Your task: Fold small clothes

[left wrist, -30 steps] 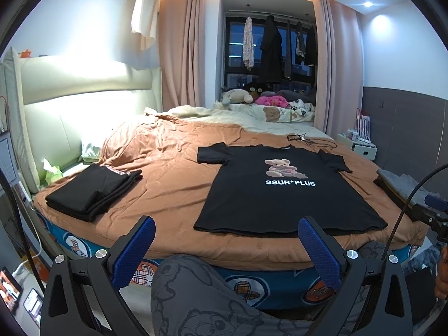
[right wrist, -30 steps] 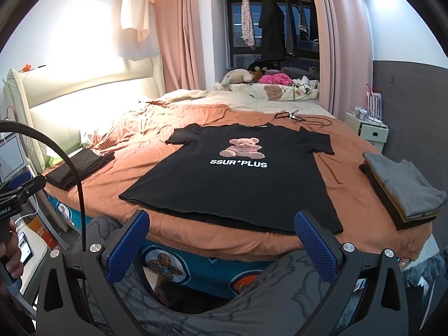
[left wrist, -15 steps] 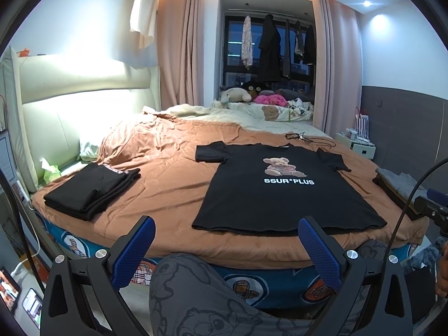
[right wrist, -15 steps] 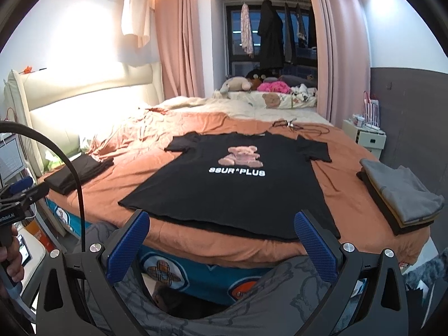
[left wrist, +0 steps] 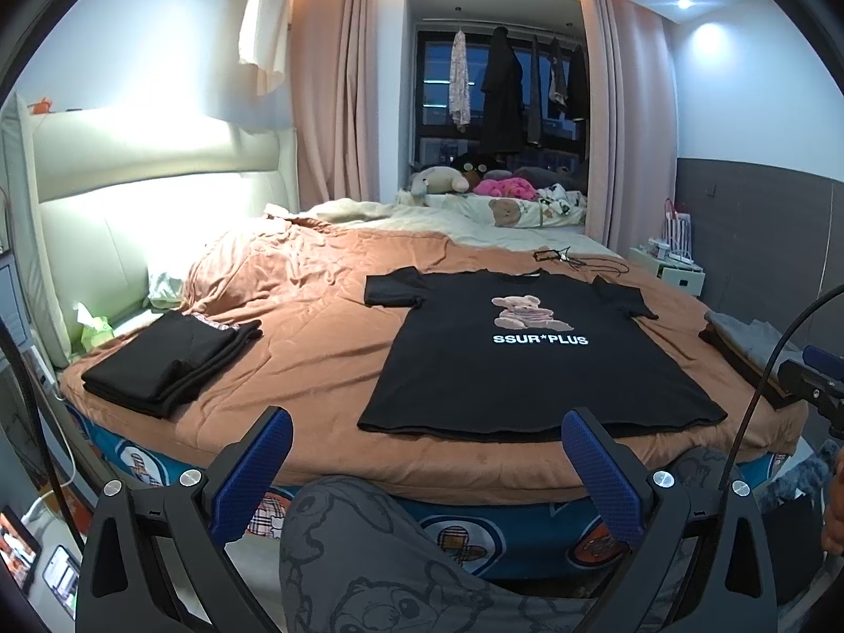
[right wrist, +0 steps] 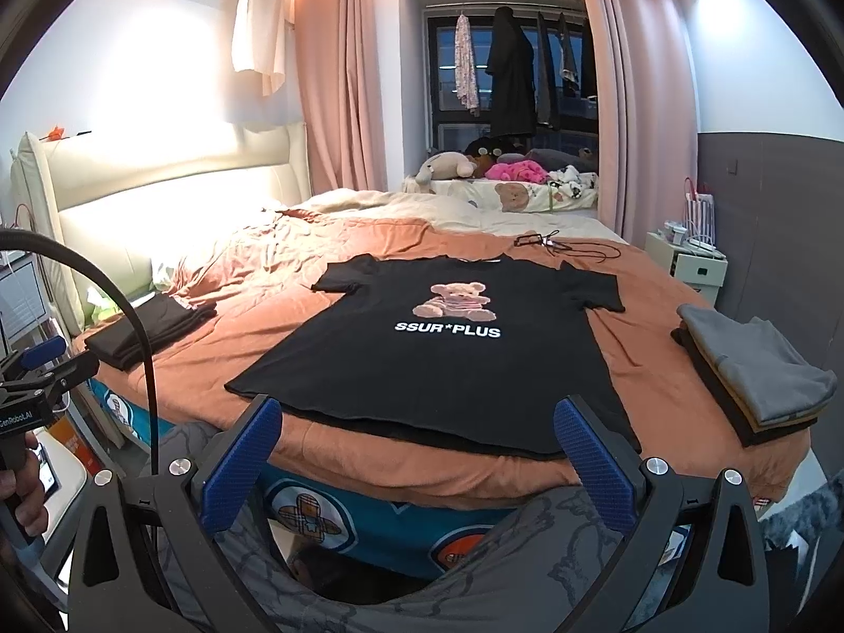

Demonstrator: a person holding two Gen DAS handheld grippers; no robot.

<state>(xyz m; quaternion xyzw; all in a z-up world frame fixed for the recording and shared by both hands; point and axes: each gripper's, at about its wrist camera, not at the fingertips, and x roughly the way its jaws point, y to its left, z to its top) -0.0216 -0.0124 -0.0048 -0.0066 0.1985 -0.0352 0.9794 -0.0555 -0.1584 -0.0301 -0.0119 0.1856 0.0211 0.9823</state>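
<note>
A black T-shirt (left wrist: 533,369) (right wrist: 438,364) with a teddy-bear print and the words SSUR*PLUS lies spread flat, front up, on the orange-brown bedspread (left wrist: 316,348) (right wrist: 274,316). Its hem is toward me near the bed's front edge. My left gripper (left wrist: 424,467) hangs open in front of the bed, short of the hem, with nothing between its blue pads. My right gripper (right wrist: 416,461) is also open and empty, just before the hem. A person's knees in grey patterned trousers (left wrist: 369,564) sit below both grippers.
A folded black pile (left wrist: 169,361) (right wrist: 147,329) lies at the bed's left. A folded grey and dark stack (right wrist: 754,369) (left wrist: 749,343) lies at its right. Glasses and a cable (right wrist: 559,245) rest beyond the collar. A white bedside cabinet (right wrist: 686,264) stands at the right.
Both wrist views have shifted slightly, the right one tilting up a little. The T-shirt has not moved and both grippers stay open.
</note>
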